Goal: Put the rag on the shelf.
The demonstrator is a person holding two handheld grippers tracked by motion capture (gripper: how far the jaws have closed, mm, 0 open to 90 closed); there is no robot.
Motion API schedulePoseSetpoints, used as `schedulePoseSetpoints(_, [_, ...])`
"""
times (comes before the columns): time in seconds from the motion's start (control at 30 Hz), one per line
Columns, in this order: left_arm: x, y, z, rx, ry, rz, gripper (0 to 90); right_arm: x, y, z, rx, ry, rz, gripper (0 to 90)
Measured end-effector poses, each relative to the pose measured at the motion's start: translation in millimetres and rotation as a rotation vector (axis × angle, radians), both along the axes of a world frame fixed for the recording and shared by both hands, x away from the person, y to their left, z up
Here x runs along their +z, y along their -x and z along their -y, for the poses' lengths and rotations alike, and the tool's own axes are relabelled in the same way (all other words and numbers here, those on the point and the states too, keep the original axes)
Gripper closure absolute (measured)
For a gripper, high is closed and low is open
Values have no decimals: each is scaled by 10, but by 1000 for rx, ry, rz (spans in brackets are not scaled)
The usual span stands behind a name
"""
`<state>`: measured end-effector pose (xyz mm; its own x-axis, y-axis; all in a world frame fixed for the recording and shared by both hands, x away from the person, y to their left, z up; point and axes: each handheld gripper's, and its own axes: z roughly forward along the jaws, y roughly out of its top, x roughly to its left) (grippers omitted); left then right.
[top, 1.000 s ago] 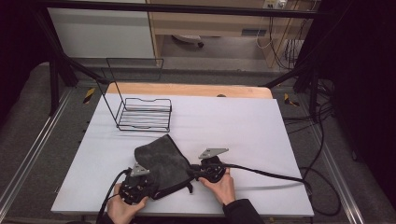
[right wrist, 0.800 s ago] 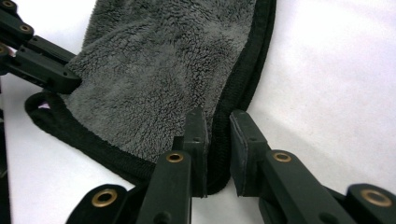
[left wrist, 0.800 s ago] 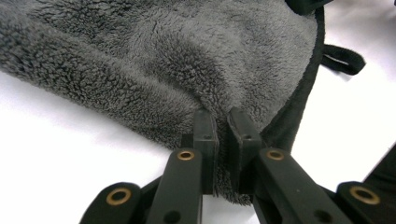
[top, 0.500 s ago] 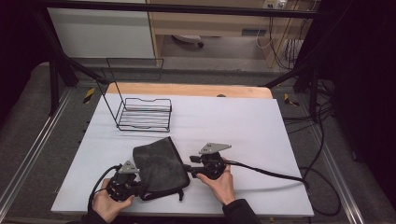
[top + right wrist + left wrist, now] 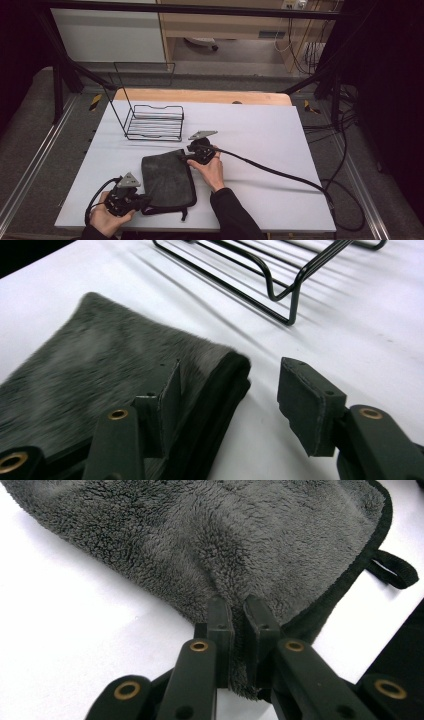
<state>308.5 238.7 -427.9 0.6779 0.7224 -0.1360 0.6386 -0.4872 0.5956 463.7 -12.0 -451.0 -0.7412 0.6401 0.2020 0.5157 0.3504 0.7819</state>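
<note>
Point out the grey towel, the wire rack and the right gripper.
grey towel [image 5: 167, 181]: high view, middle of its folded top face.
wire rack [image 5: 154, 129]: high view, its low basket part.
right gripper [image 5: 227, 405]: right gripper view, midway between its open fingers.

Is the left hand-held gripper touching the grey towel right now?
Touching. The left gripper view shows the left hand-held gripper with its jaws shut on a pinched fold of the grey towel.

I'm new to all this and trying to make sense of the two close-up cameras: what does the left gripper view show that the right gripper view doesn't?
Left gripper view: the left gripper with its fingers pinched shut on the fluffy edge of the grey towel, and the towel's hanging loop. Right gripper view: the right gripper with fingers open at the folded corner, and the black wire rack. Both show the towel on the white table.
</note>
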Motion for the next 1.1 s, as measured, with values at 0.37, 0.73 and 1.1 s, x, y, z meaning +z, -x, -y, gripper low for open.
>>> schedulePoseSetpoints(0.37, [4,-31,-61,-9,6,-11,832,-73,18,-38,39,-25,-92,803])
schedulePoseSetpoints(0.73, [14,-133,-110,10,10,37,824,-9,344,131,-167,-46,-7,819])
schedulePoseSetpoints(1.1, [129,-117,-243,68,95,85,584,172,314,333,-95,-77,22,392])
